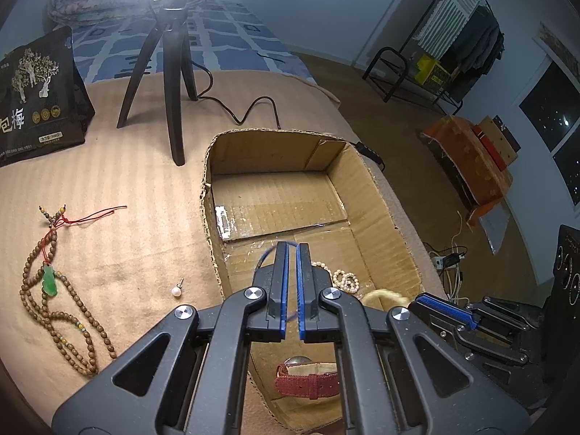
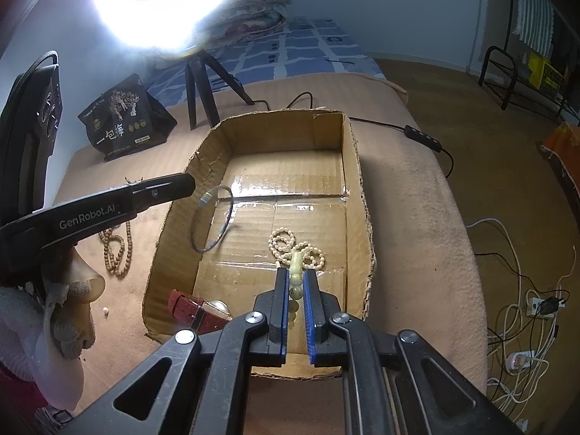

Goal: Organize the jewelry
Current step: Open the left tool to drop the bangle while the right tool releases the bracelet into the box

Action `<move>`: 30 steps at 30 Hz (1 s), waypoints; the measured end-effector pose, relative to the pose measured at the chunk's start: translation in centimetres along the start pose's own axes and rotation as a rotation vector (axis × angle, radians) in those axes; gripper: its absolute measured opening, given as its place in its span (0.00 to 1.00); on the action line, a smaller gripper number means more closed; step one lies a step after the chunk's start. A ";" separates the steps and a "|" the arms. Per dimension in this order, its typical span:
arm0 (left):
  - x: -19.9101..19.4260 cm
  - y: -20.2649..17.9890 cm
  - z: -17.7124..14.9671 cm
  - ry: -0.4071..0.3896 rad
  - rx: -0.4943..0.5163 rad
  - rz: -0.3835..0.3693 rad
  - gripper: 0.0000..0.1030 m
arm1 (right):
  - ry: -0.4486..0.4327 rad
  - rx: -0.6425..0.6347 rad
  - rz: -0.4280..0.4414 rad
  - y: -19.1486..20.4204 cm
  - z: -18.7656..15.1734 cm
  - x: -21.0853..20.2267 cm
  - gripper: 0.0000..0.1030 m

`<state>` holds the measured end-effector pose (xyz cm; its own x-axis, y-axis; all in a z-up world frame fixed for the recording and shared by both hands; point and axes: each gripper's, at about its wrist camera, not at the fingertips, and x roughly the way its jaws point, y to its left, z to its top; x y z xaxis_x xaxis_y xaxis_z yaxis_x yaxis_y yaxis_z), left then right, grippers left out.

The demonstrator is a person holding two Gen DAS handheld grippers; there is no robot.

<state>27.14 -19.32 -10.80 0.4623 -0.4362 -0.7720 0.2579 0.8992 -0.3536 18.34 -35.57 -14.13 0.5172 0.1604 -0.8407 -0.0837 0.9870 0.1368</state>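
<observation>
An open cardboard box (image 1: 359, 177) (image 2: 355, 166) sits on a tan blanket. My left gripper (image 1: 292, 250) is shut on a thin blue-grey bangle (image 2: 212, 217) and holds it above the box's left side. My right gripper (image 2: 295, 275) is shut on a pale green bead bracelet (image 2: 295, 282), low over the box floor. A cream pearl bracelet (image 2: 295, 246) (image 1: 344, 279) and a red-strapped watch (image 2: 188, 308) (image 1: 308, 384) lie in the box. A brown bead necklace (image 1: 54, 311) with a green pendant (image 1: 49, 281) and a pearl earring (image 1: 176, 291) lie on the blanket left of the box.
A ring light on a black tripod (image 1: 174, 72) stands behind the box, its cable (image 2: 427, 137) running along the blanket's right edge. A black snack bag (image 1: 36, 98) stands at the back left. Beyond the blanket's right edge is floor with power strips (image 2: 536, 304).
</observation>
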 end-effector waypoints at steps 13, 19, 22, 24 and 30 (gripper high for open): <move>-1.1 -0.2 -0.4 -0.009 0.020 0.031 0.01 | -0.027 -0.010 -0.020 0.6 0.1 -1.1 0.24; -2.2 0.1 -0.6 -0.023 0.028 0.047 0.01 | -0.044 -0.003 -0.016 0.7 0.1 -1.9 0.24; -3.1 0.3 -0.7 -0.031 0.035 0.056 0.01 | -0.055 0.000 -0.010 0.9 0.2 -2.3 0.27; -3.7 0.5 -0.8 -0.036 0.039 0.062 0.01 | -0.068 0.003 -0.005 1.1 0.3 -2.7 0.41; -5.4 1.7 -1.3 -0.050 0.048 0.098 0.01 | -0.098 0.003 0.010 2.5 0.6 -3.7 0.66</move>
<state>24.00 -15.38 -7.90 0.5286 -0.3484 -0.7741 0.2489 0.9354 -0.2510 16.72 -33.65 -10.36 0.5970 0.1696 -0.7841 -0.0872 0.9853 0.1467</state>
